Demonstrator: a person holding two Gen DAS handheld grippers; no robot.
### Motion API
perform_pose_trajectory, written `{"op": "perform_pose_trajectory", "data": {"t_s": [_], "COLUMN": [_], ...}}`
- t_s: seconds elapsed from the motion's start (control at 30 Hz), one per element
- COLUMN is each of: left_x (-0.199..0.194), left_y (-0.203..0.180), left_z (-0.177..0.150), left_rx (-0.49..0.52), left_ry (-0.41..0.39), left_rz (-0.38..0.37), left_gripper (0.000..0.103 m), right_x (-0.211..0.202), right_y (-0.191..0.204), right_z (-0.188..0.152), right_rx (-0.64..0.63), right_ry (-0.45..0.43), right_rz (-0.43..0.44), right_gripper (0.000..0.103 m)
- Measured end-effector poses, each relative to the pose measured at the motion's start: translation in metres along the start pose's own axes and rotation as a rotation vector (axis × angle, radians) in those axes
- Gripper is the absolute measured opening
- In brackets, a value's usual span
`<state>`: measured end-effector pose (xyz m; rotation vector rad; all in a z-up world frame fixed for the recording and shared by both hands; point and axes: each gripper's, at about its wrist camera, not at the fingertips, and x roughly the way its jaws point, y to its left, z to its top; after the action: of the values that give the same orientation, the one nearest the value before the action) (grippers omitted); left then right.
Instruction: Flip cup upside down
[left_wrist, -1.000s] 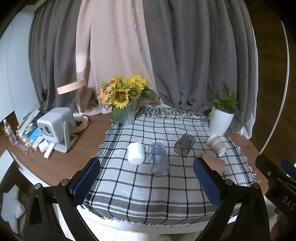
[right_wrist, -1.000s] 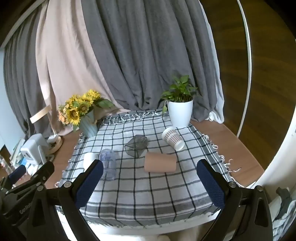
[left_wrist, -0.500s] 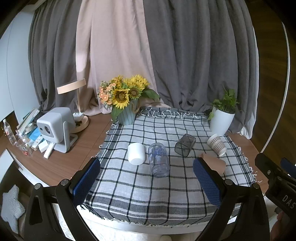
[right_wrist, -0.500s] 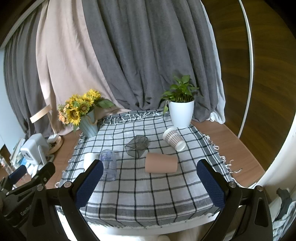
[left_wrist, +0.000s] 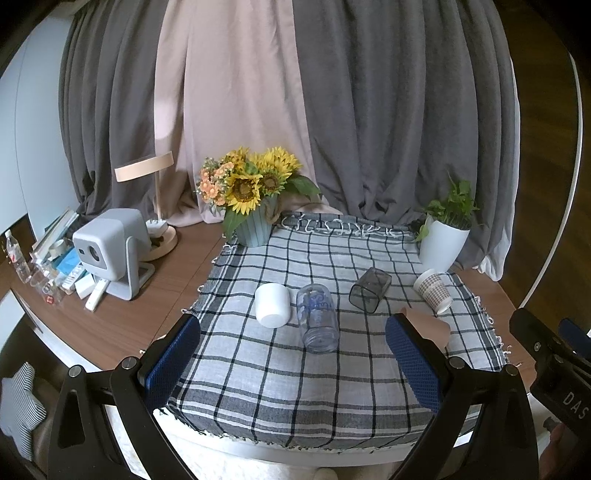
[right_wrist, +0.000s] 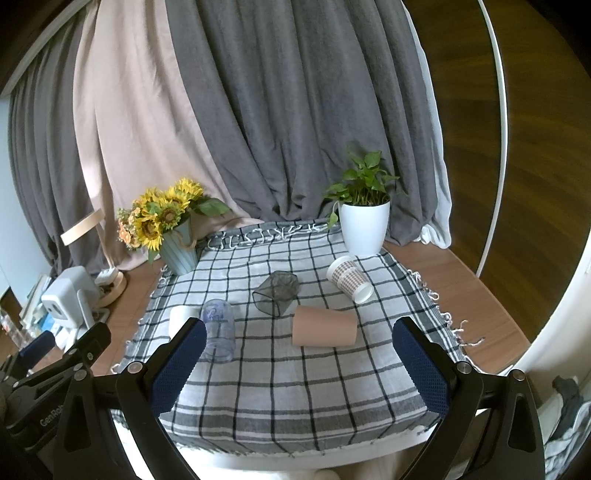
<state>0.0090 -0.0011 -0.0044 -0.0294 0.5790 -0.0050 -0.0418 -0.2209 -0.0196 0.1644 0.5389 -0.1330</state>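
Note:
Several cups lie on their sides on a checked cloth. A white cup, a clear cup with blue print, a dark smoky cup, a tan cup and a patterned paper cup. My left gripper is open and empty, near the cloth's front edge. My right gripper is open and empty, in front of the tan cup.
A sunflower vase stands at the cloth's back left, a white plant pot at the back right. A grey projector, a lamp and small items sit on the wooden desk to the left.
Both views have shifted very slightly; the cups have not moved. Both grippers stay open.

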Motion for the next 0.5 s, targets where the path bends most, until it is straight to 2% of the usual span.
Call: {"op": "perform_pose_trajectory", "data": {"t_s": [0.5], "left_x": [0.0019], "left_y": [0.0001], "left_z": [-0.0064], "left_rx": [-0.004], "left_ry": [0.001], "left_rz": [0.0], "left_gripper": [0.102], "right_x": [0.001], "right_y": [0.0015], "right_z": [-0.0006], "right_rx": [-0.002], "right_ry": [-0.001], "right_rz": [-0.002], "right_gripper": [0.101]}}
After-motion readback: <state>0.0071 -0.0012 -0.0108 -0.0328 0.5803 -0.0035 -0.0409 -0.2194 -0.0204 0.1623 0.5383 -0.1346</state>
